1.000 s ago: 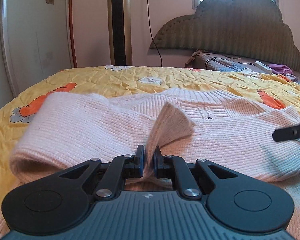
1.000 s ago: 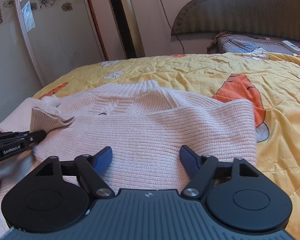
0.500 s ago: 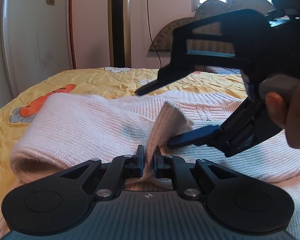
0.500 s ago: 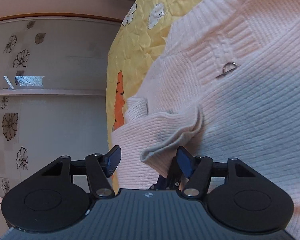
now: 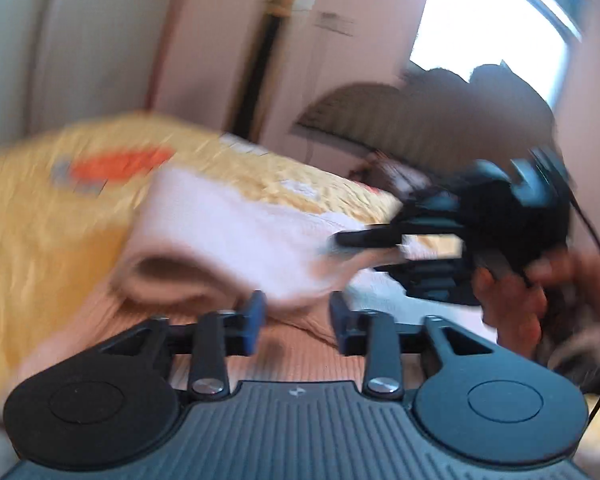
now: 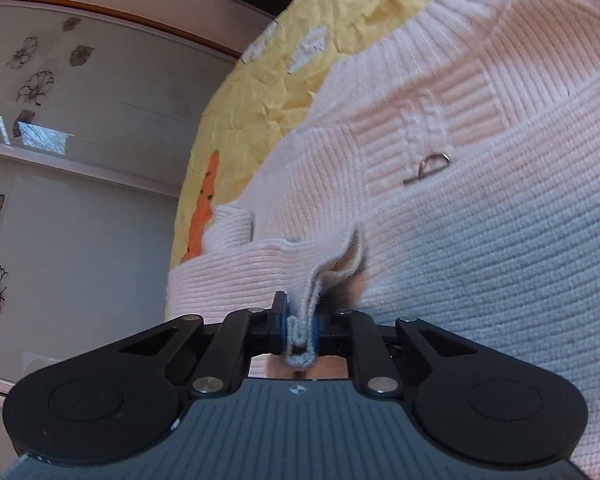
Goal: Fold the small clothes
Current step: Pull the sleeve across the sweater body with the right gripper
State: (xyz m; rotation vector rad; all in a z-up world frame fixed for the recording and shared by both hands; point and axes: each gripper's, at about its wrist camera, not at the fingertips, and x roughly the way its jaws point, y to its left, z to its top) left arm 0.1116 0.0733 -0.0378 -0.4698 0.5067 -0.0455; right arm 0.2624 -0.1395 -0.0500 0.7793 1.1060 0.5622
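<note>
Right claw (image 6: 300, 330) rolled sideways, pinching sweater cuff (image 6: 300, 344).

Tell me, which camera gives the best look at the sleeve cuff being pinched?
The right wrist view: the sleeve cuff sits sharp between the shut right gripper. The left wrist view is motion-blurred, showing the cuff only vaguely.

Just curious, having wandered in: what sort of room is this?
Most likely a bedroom: a pink sweater lies on a bed's yellow cartoon-print cover, with a padded headboard under a bright window.
</note>
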